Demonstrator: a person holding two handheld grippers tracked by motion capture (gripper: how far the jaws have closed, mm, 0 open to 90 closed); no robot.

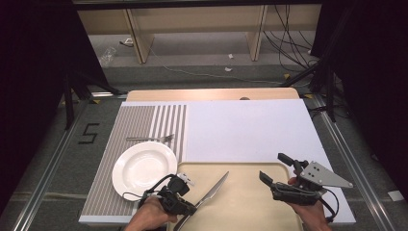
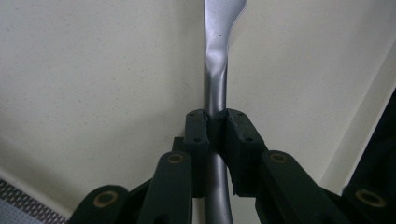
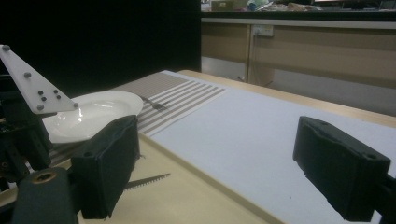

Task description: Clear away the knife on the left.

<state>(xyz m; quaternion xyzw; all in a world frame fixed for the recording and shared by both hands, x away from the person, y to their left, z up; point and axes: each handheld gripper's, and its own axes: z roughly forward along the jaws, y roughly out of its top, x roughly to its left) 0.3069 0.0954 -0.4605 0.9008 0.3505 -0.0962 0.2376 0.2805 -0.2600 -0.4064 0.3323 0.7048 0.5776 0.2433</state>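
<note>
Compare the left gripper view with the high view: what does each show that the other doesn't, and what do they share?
Left gripper view alone: close up, the left hand-held gripper pads pressing both sides of the knife handle.

High view alone: the plate and fork on the striped mat, and the right hand-held gripper, open, over the tray's right part.

Both: the knife, the left hand-held gripper shut on it, and the beige tray below.
</note>
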